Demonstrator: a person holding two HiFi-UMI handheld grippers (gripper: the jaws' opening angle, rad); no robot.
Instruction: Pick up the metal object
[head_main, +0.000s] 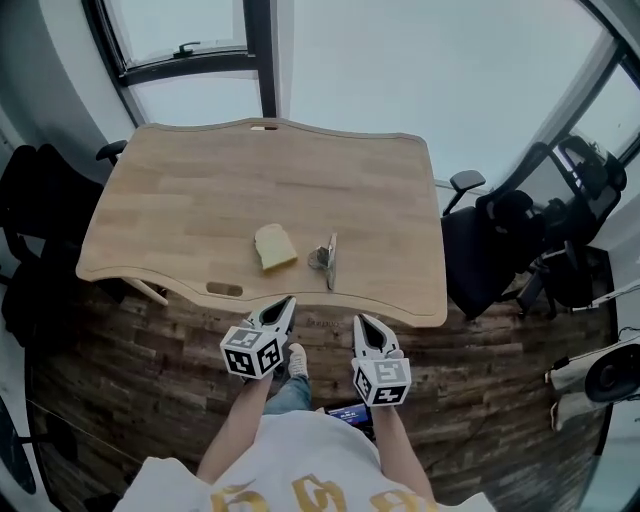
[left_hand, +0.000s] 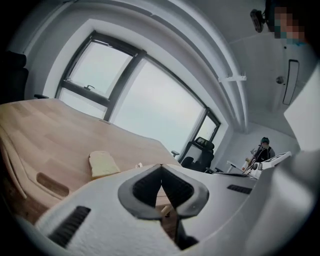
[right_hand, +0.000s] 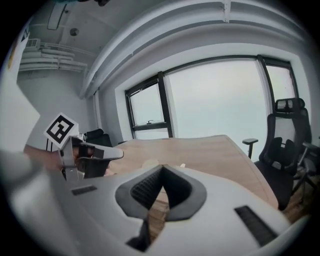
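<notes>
The metal object (head_main: 326, 260) lies near the front edge of the wooden table (head_main: 200, 190), just right of a slice of bread (head_main: 275, 247). Both grippers hover in front of that edge, above the floor. My left gripper (head_main: 288, 301) is shut and empty, its tips pointing toward the bread. My right gripper (head_main: 359, 320) is also shut and empty, a little below the metal object. In the left gripper view the bread (left_hand: 103, 164) shows beyond the shut tips (left_hand: 160, 165), and only a sliver of the metal object (left_hand: 139, 165) is visible. The right gripper view shows its tips (right_hand: 162, 168) touching, with the left gripper (right_hand: 90, 155) to the left.
Black office chairs (head_main: 500, 240) stand off the table's right end, and another dark chair (head_main: 40, 190) is at the left. A slot (head_main: 224, 290) is cut in the tabletop near the front left. A person (left_hand: 263, 147) sits far off at a desk.
</notes>
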